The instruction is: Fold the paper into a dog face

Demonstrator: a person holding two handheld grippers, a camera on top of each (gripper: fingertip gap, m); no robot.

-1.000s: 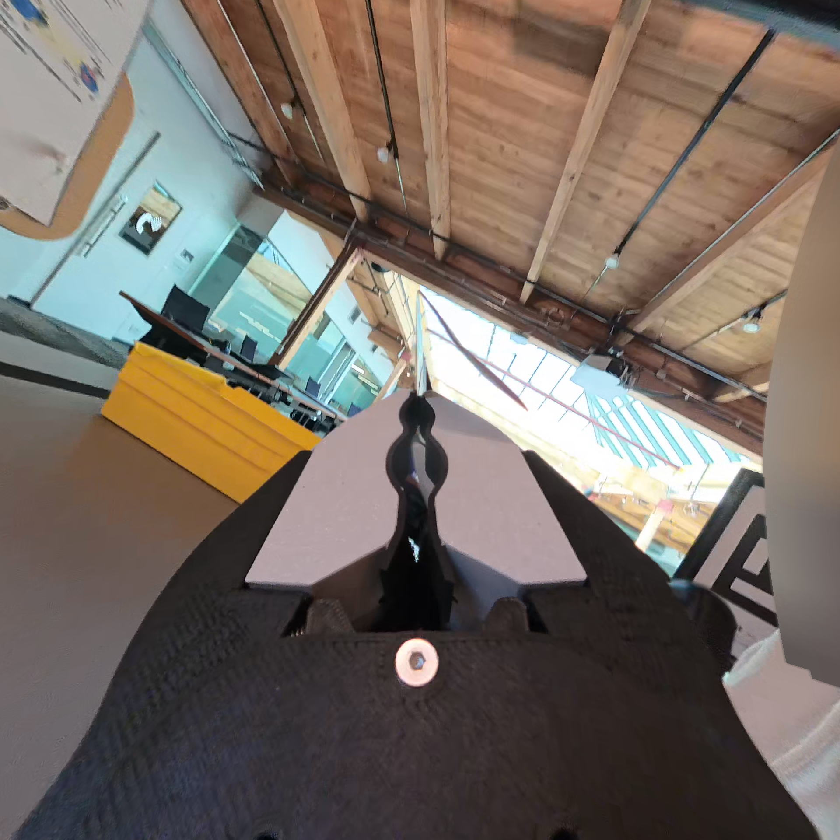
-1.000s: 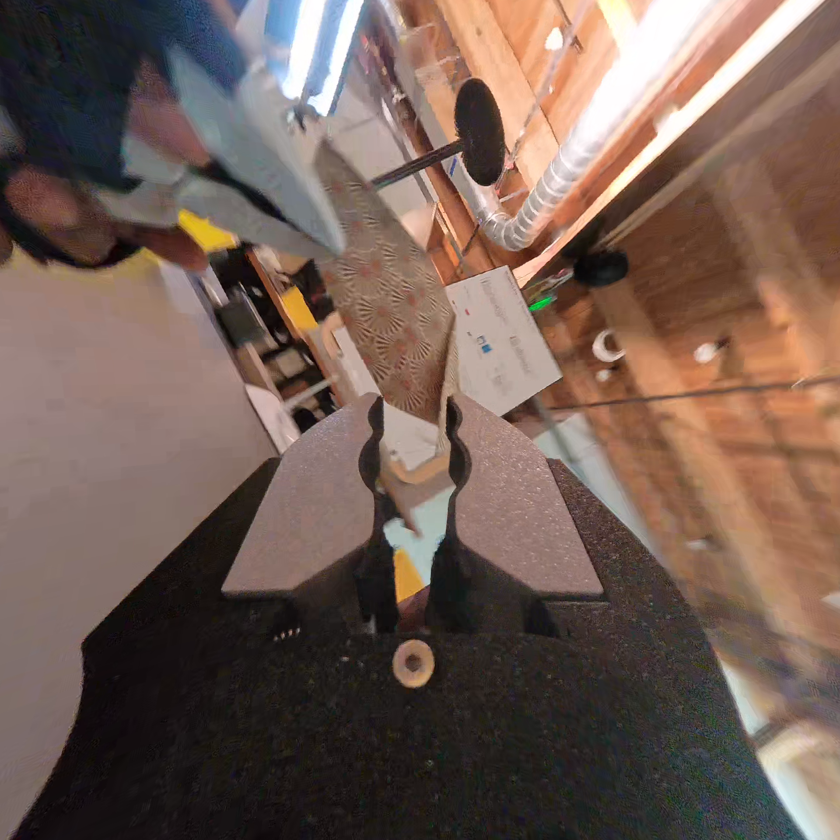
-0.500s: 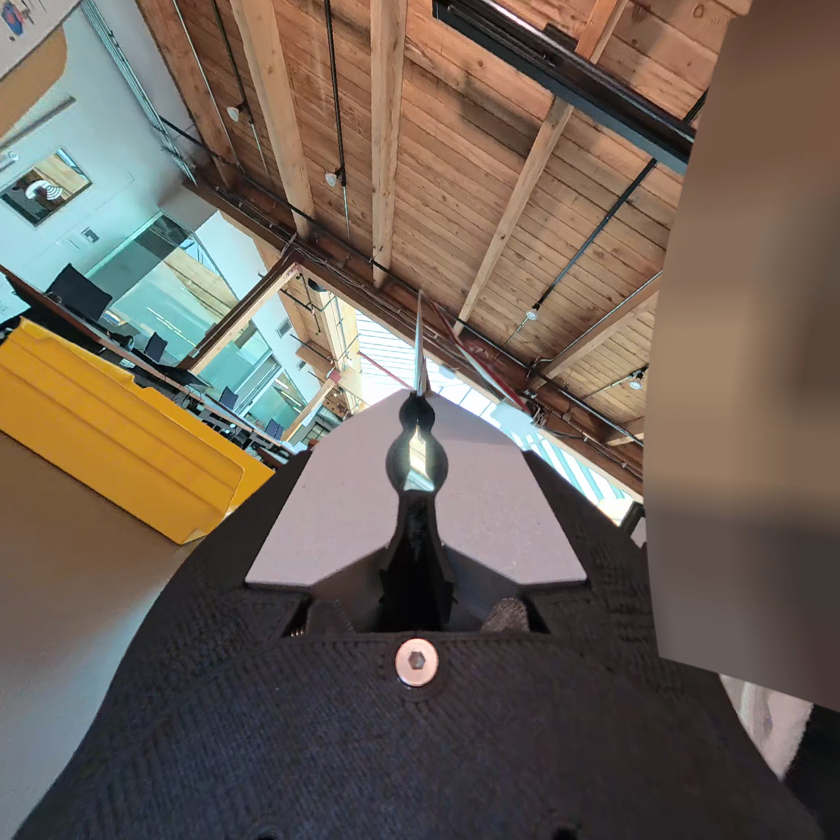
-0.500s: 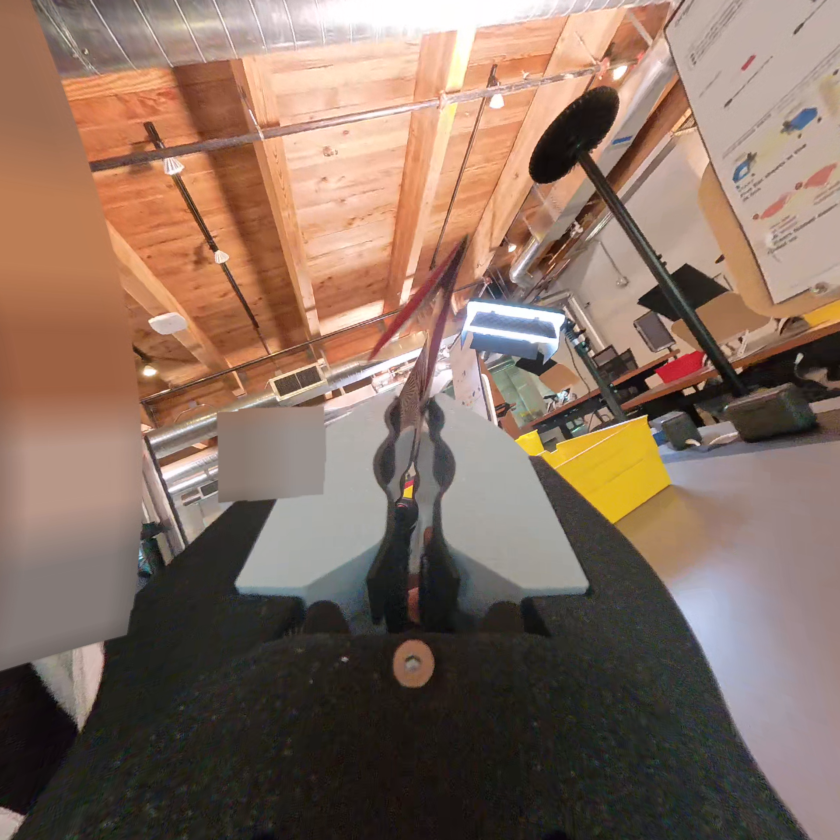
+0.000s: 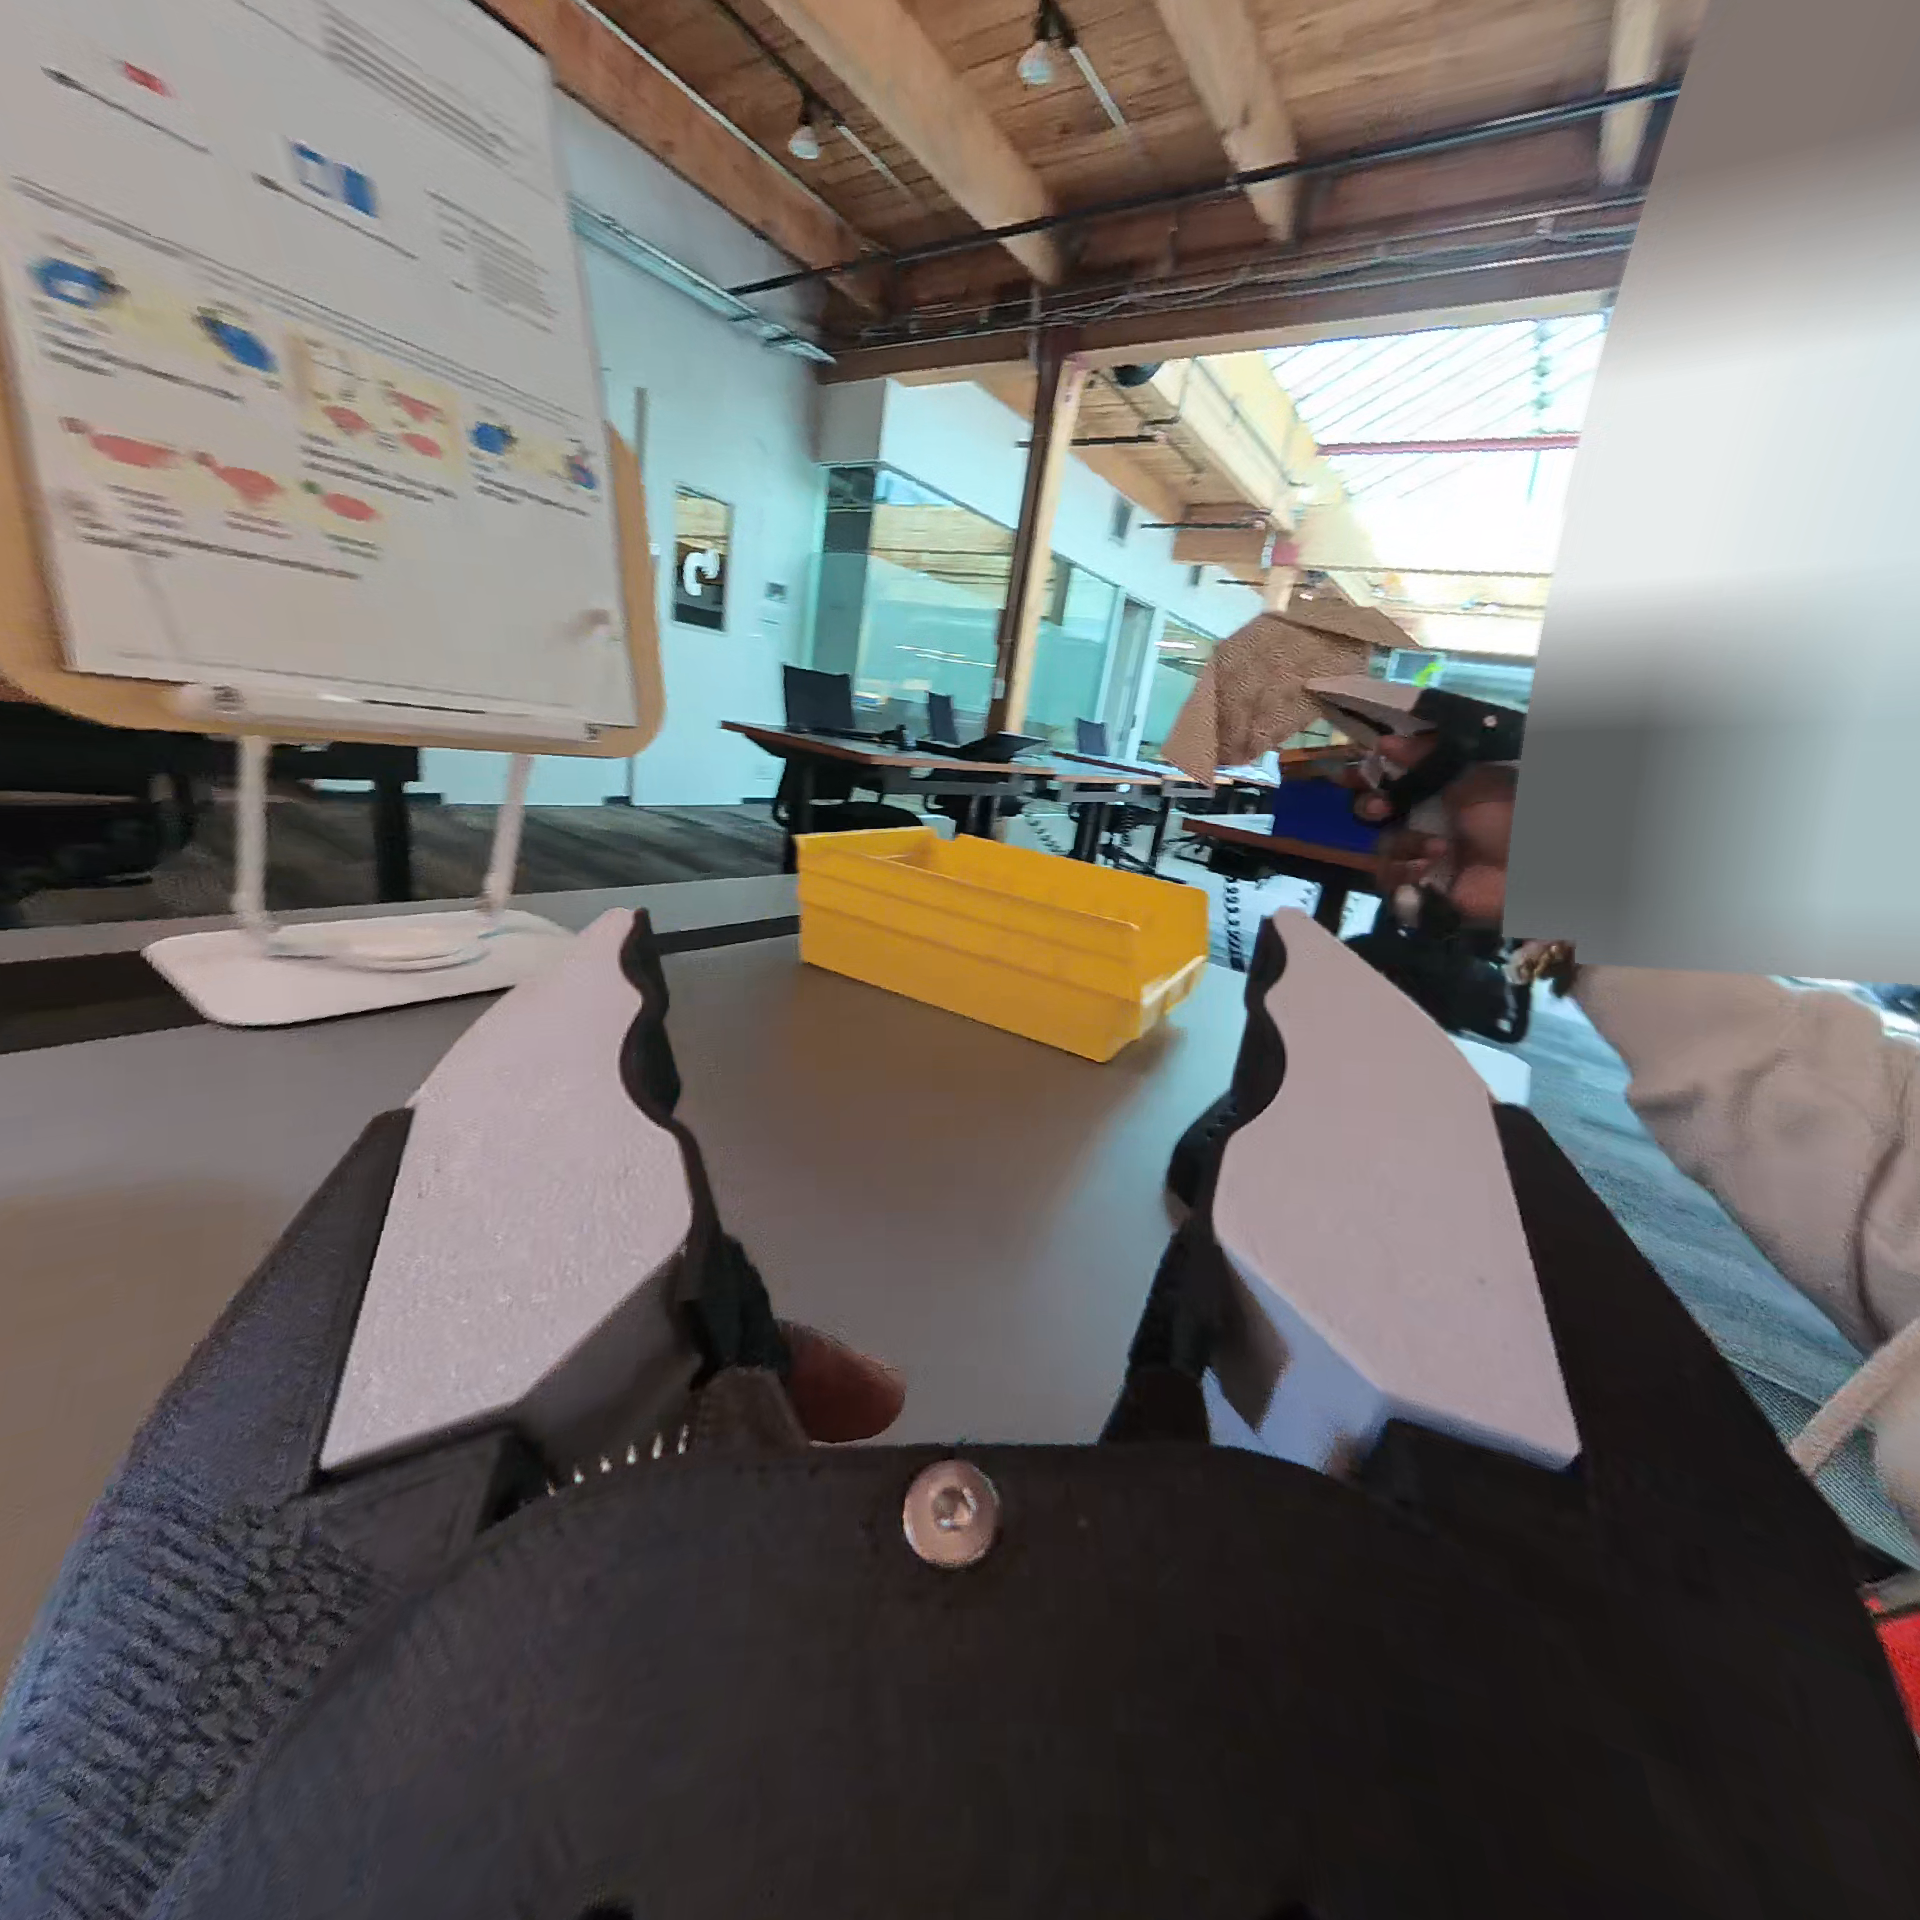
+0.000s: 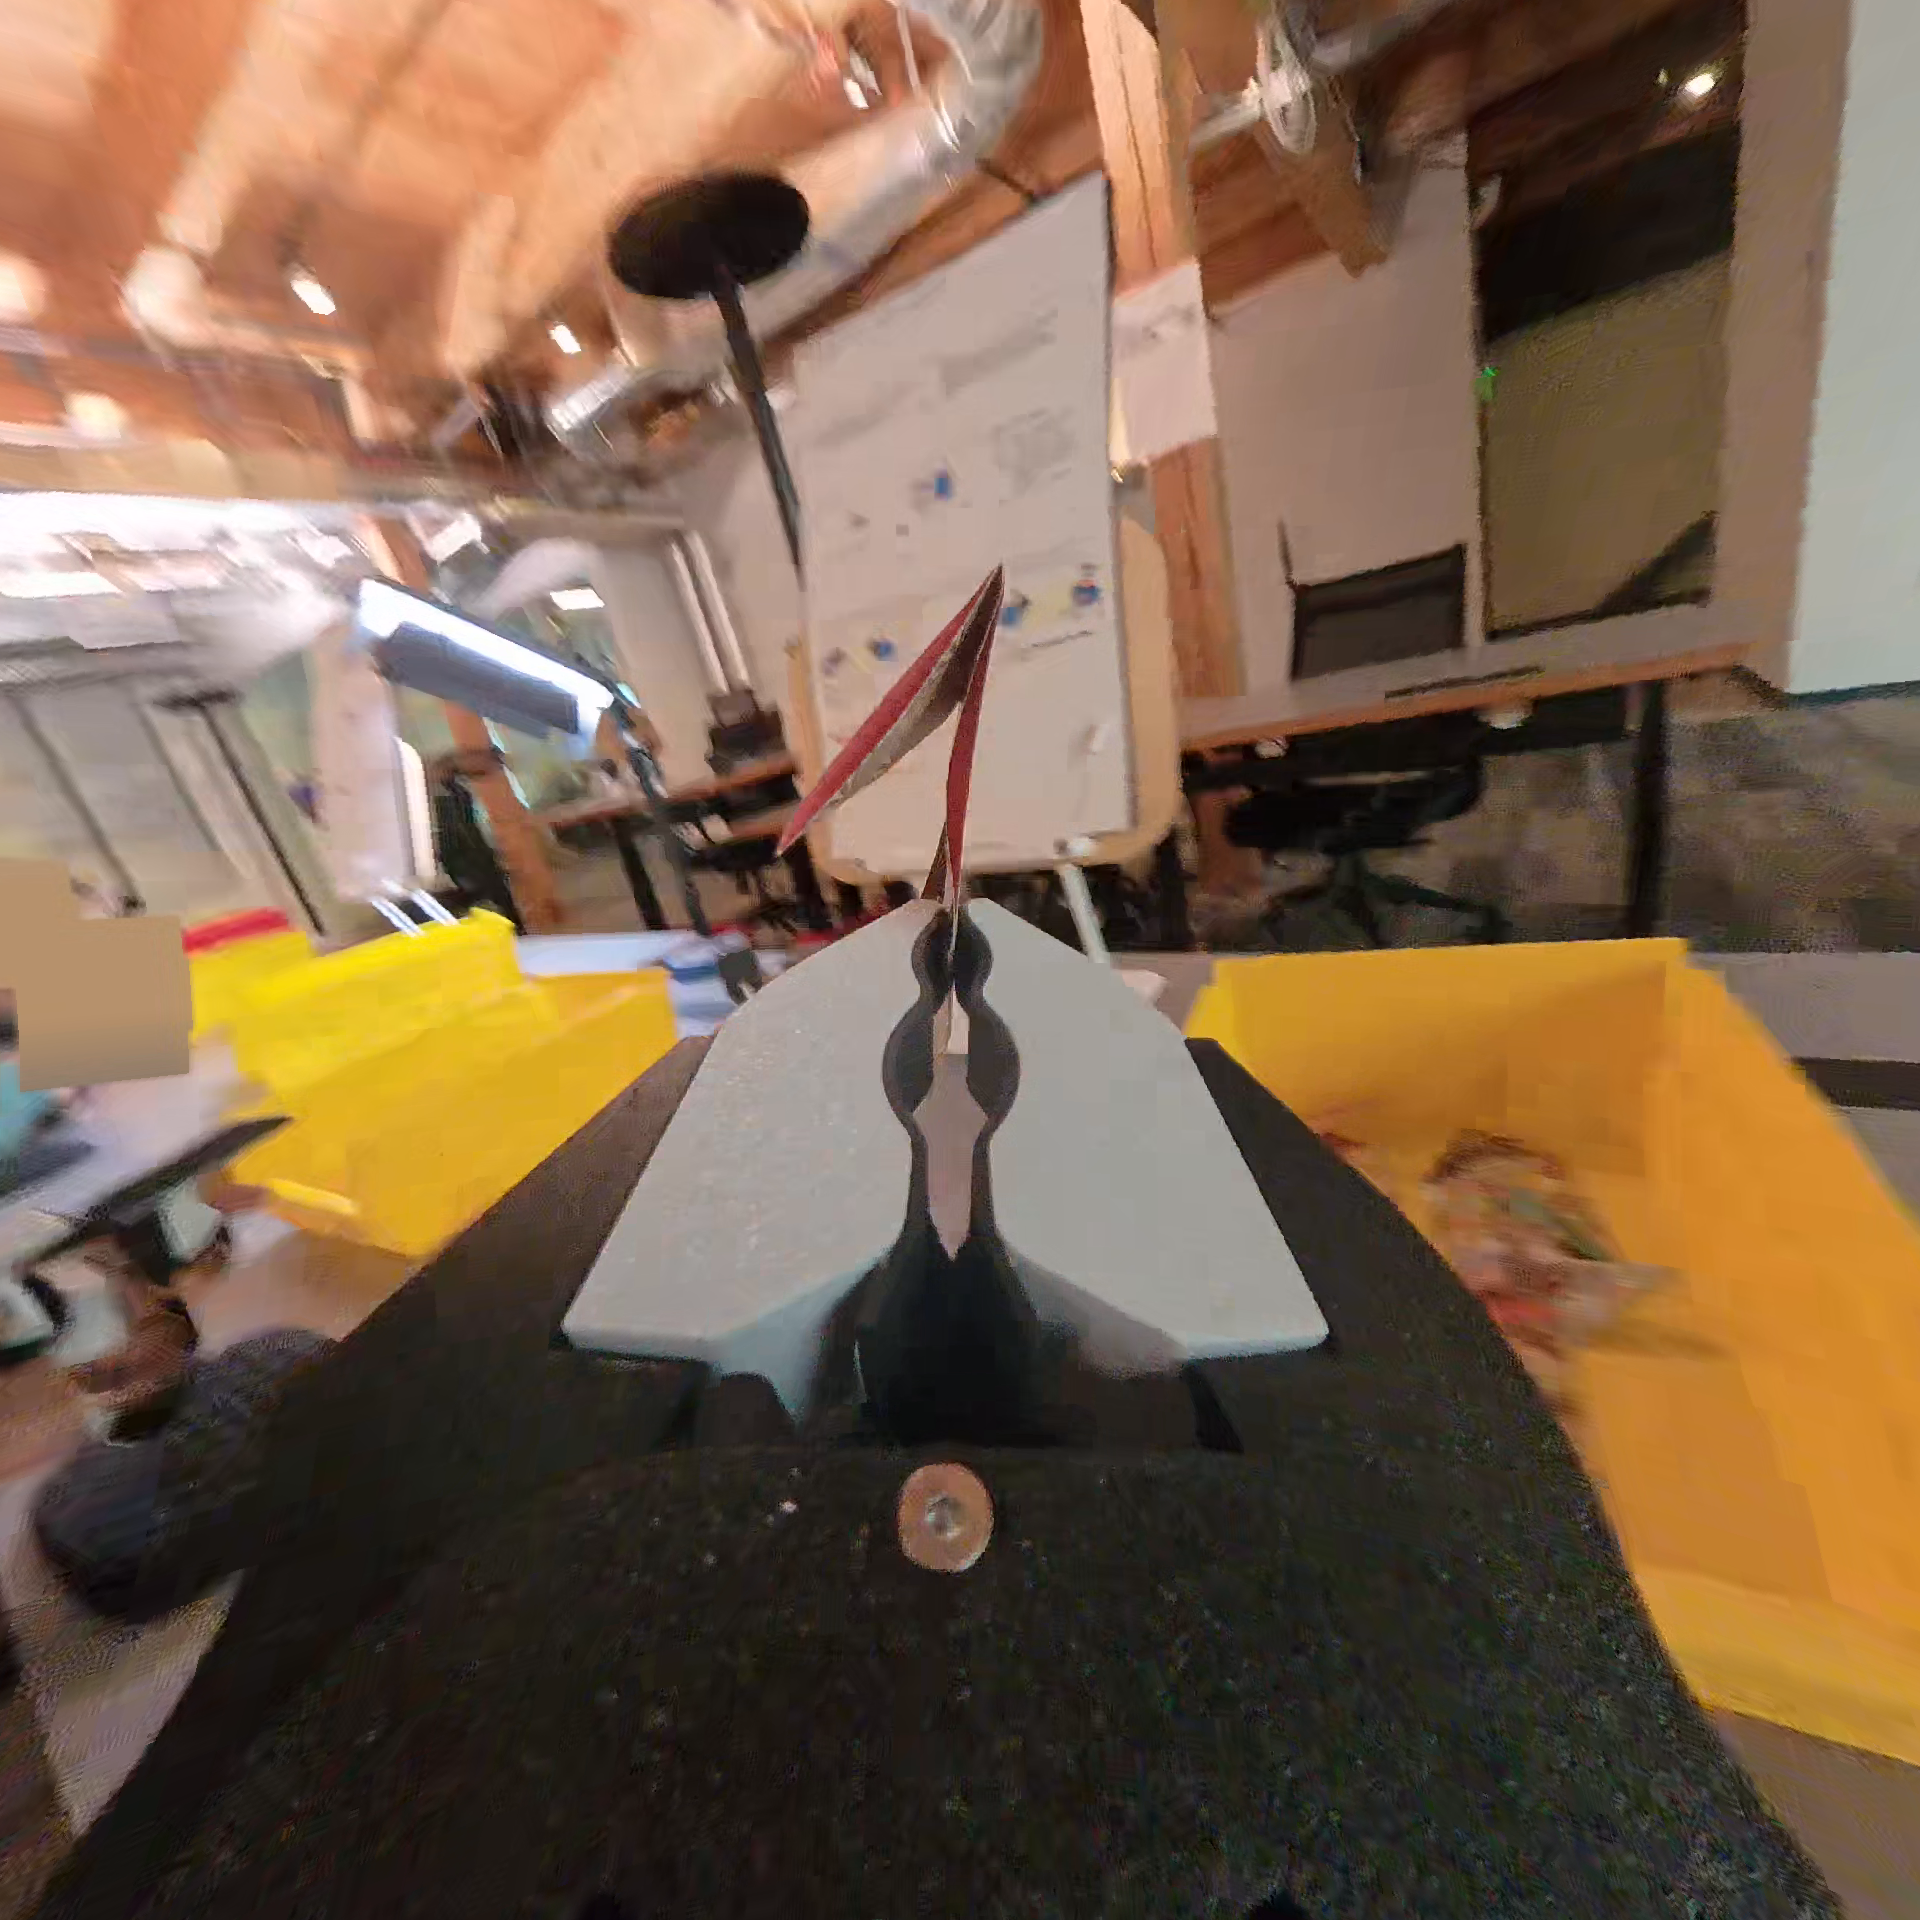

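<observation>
The right gripper (image 6: 951,925) is closed on the paper (image 6: 940,717), pinching its lower corner between the jaws, and the folded sheet stands up in the air above the tips. The left gripper (image 5: 951,977) is wide apart and holds nothing; it hangs over the dark table (image 5: 935,1143), near the yellow bin (image 5: 997,935). The right wrist view is blurred, so how far the folds go is hard to say, but the sheet seems folded at least once. To do this step well, the paper should probably come down flat on the table, and the left gripper should take the free flap close to the crease, so the layers do not slide.
</observation>
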